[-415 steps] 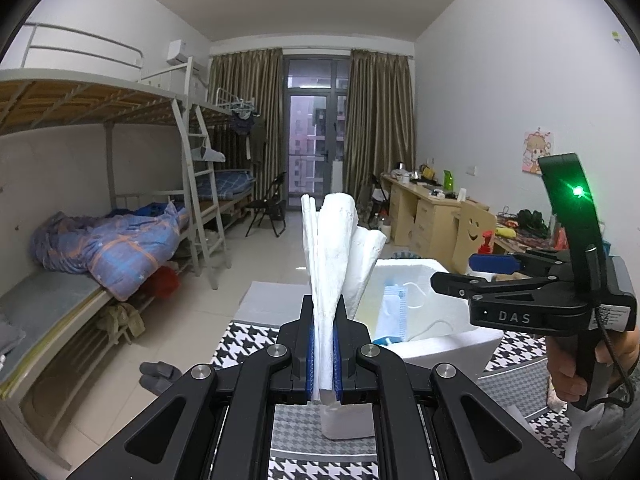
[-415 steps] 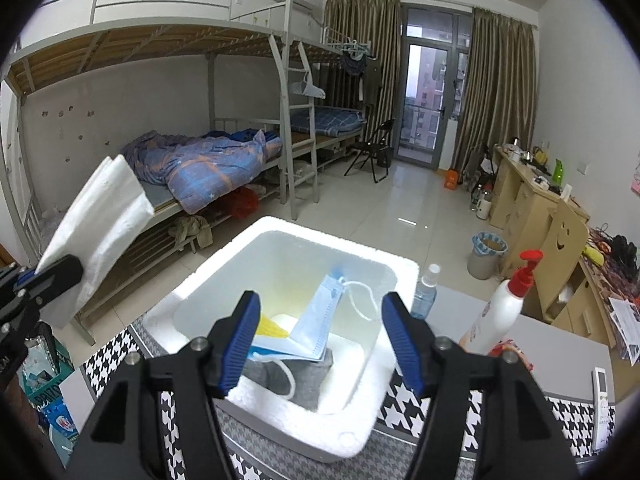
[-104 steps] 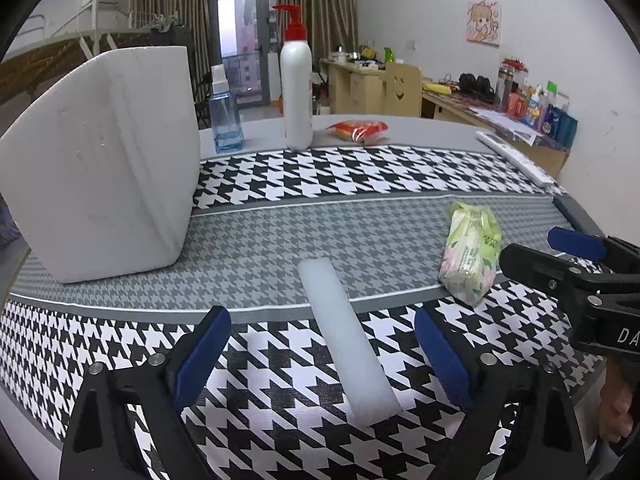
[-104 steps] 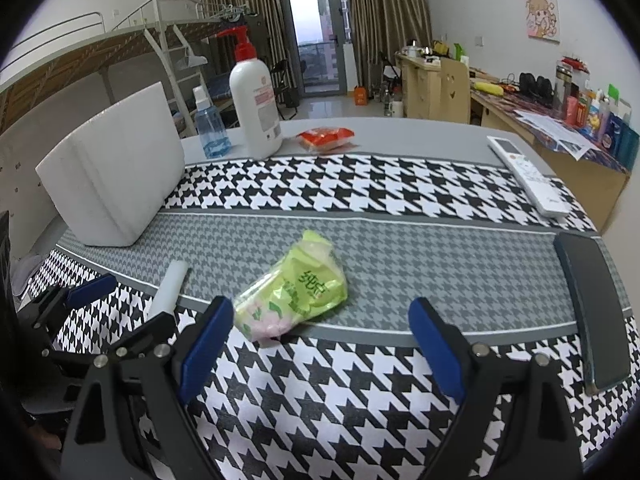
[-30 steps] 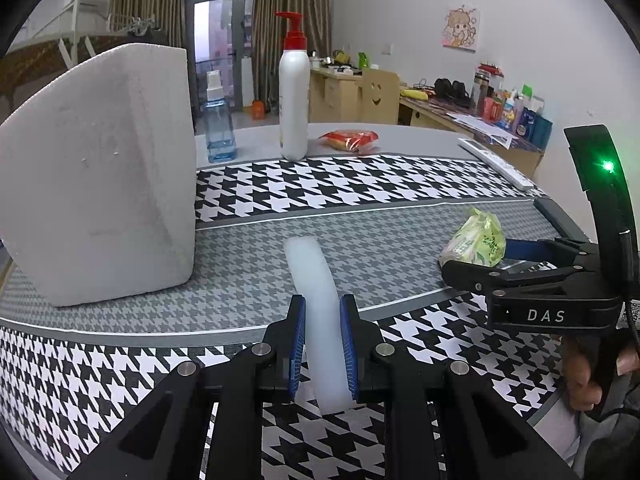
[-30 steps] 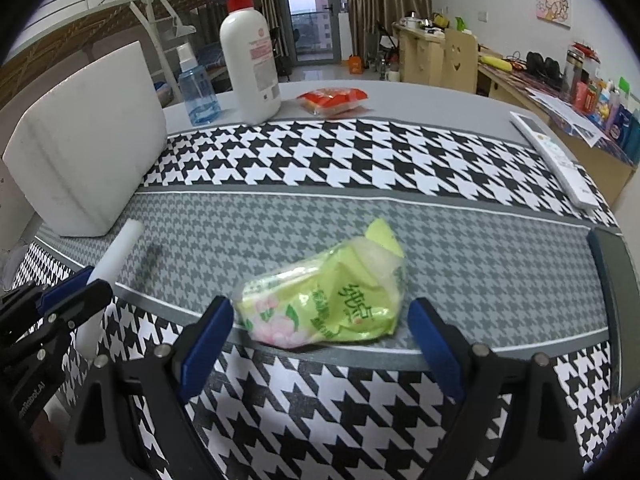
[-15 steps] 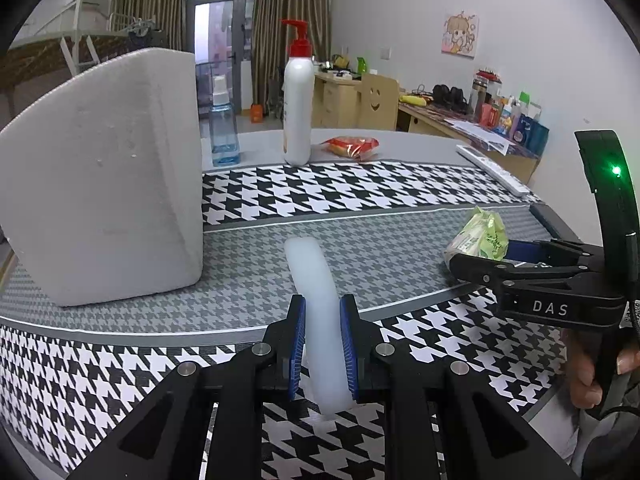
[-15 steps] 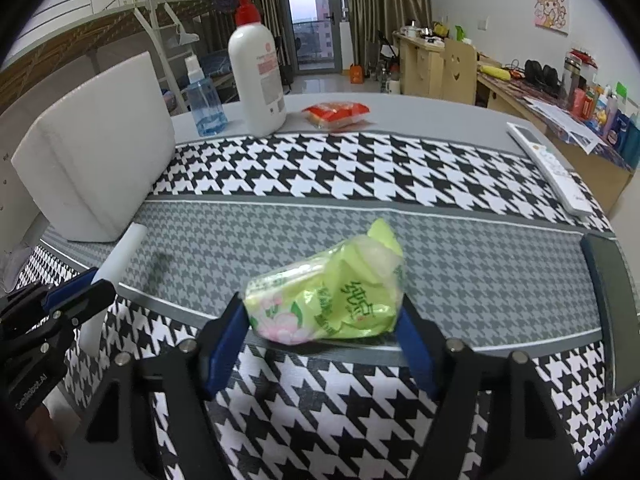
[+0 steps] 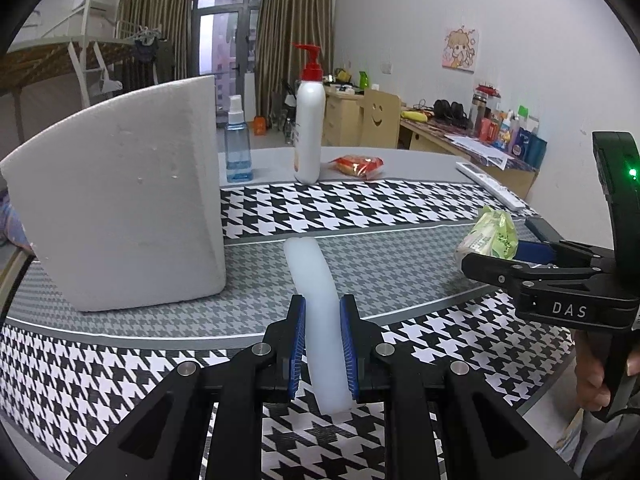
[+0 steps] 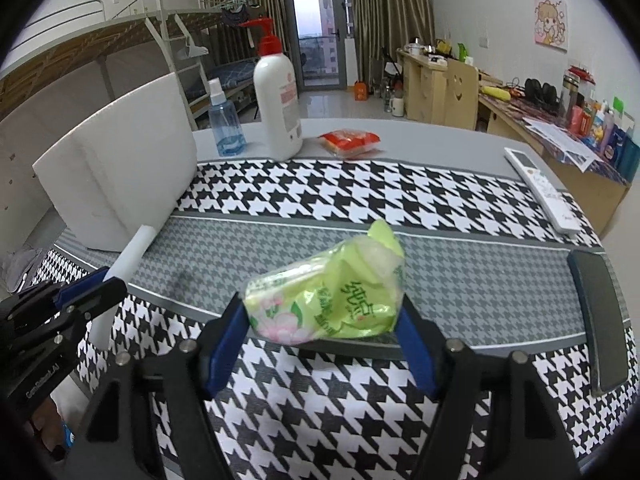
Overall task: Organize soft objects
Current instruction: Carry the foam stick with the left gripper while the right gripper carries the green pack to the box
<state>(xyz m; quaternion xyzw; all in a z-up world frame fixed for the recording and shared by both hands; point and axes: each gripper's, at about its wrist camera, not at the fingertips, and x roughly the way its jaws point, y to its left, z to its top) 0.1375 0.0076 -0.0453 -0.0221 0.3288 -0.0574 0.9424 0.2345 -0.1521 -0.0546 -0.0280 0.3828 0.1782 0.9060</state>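
My left gripper (image 9: 322, 344) is shut on a white foam roll (image 9: 314, 280) and holds it above the houndstooth tablecloth; the roll also shows in the right wrist view (image 10: 132, 254). My right gripper (image 10: 320, 334) is shut on a green tissue pack (image 10: 332, 292), lifted a little off the cloth; the pack also shows in the left wrist view (image 9: 490, 234). The white foam box (image 9: 120, 208) stands to the left, its inside hidden; it also shows in the right wrist view (image 10: 120, 176).
Behind the box stand a blue spray bottle (image 9: 238, 148) and a white pump bottle (image 9: 309, 128). A red snack packet (image 9: 356, 164) lies beyond. A white remote (image 10: 540, 188) and a dark phone (image 10: 600, 312) lie at the table's right edge.
My right gripper has closed on the green tissue pack and raised it slightly. My left gripper still holds the foam roll and has lifted a little.
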